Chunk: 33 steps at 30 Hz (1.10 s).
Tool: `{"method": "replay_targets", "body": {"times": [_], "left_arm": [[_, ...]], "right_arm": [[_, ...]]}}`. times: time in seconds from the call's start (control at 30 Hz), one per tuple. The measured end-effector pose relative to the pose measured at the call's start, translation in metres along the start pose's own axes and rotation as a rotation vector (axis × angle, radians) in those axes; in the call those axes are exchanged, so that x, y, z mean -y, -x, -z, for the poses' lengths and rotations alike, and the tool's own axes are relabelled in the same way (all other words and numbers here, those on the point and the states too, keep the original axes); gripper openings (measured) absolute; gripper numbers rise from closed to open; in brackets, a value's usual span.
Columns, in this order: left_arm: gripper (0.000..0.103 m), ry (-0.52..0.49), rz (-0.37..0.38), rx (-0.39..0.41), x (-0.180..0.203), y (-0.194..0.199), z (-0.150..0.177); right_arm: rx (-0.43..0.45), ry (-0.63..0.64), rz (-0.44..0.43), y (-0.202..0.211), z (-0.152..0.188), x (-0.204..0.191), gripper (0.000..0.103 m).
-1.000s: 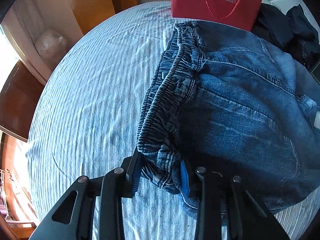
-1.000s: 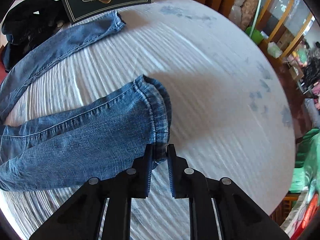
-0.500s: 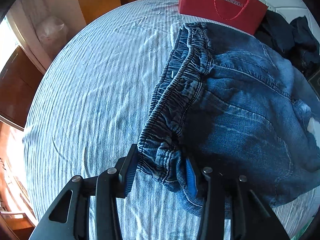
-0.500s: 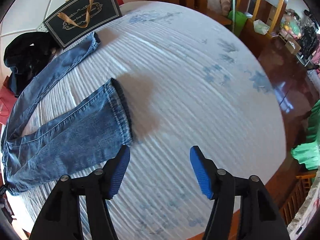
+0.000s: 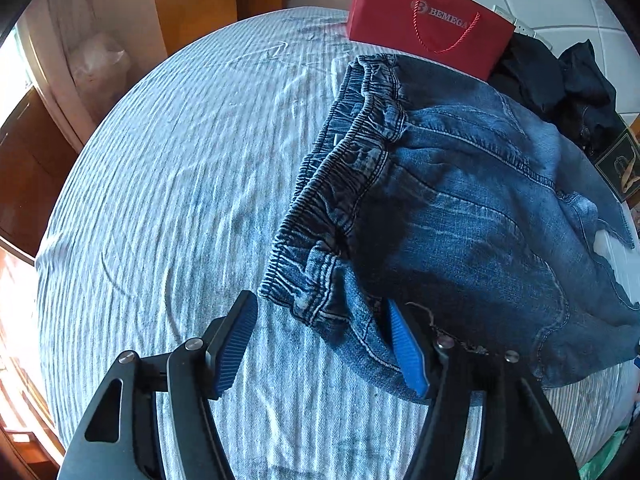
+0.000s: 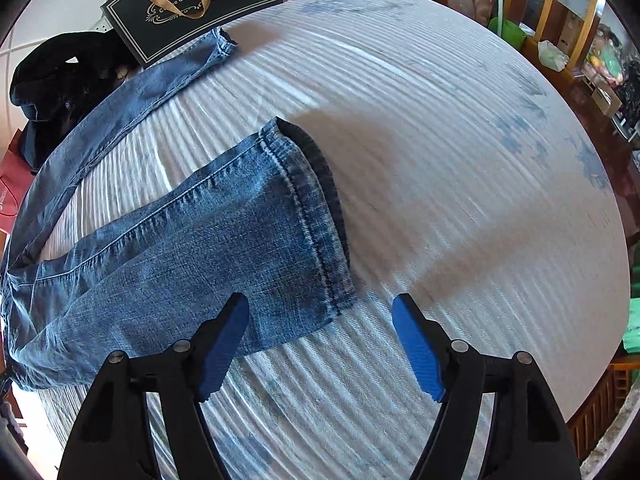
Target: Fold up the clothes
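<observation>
Two claws are seen spread wide, neither gripping anything. The left claw [image 5: 320, 344] is held at the elastic waistband [image 5: 344, 184] of the jeans [image 5: 460, 216]; its right pad is touching the denim corner, its left pad is over bare cloth. The right claw [image 6: 320, 344] is held just off the hem [image 6: 312, 216] of the nearer leg, which lies flat. The farther leg [image 6: 132, 92] is splayed apart, its cuff reaching a black gift bag [image 6: 192, 4]. The jeans are thus spread on the striped surface [image 5: 180, 200], legs not yet stacked. A red bag [image 5: 428, 28] and dark clothes [image 5: 560, 80] are seen beyond the waistband. The step is judged to be a laying-out or regrasp; next, waistband and hem would need to be pinched together so one leg is brought over the other.
</observation>
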<state>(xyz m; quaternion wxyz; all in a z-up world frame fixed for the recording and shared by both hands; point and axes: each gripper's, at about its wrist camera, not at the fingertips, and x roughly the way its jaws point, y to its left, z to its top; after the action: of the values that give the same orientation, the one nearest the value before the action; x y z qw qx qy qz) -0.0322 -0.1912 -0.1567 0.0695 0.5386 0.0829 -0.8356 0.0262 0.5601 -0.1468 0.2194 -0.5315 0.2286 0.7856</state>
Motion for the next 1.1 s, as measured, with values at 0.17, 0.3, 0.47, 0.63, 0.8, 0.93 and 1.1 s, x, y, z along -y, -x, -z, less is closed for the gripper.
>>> {"method": "replay_targets", "body": {"times": [0.17, 0.3, 0.47, 0.63, 0.8, 0.93, 1.1], "left_arm": [[0.064, 0.006, -0.051, -0.008, 0.009, -0.014, 0.002], [0.021, -0.005, -0.016, -0.032, 0.014, -0.004, 0.002], [0.018, 0.026, 0.038, 0.005, 0.008, 0.033, 0.000], [0.018, 0.034, 0.071, 0.024, 0.009, 0.056, -0.031], [0.018, -0.020, 0.036, 0.070, 0.027, 0.055, -0.089], [0.017, -0.030, 0.014, 0.100, 0.043, 0.038, -0.147], [0.017, -0.039, -0.041, 0.110, 0.070, 0.000, -0.220]], "right_arm": [[0.010, 0.054, 0.086, -0.003, -0.001, -0.016, 0.051], [0.028, 0.047, 0.072, 0.009, -0.001, -0.014, 0.016], [0.071, -0.027, -0.007, 0.039, -0.001, 0.002, 0.016], [0.138, -0.078, -0.115, 0.082, -0.029, 0.005, 0.016], [0.179, 0.009, -0.099, 0.089, -0.095, -0.042, 0.016], [0.200, 0.077, -0.053, 0.078, -0.155, -0.079, 0.016], [0.188, 0.124, 0.030, 0.039, -0.230, -0.124, 0.016]]}}
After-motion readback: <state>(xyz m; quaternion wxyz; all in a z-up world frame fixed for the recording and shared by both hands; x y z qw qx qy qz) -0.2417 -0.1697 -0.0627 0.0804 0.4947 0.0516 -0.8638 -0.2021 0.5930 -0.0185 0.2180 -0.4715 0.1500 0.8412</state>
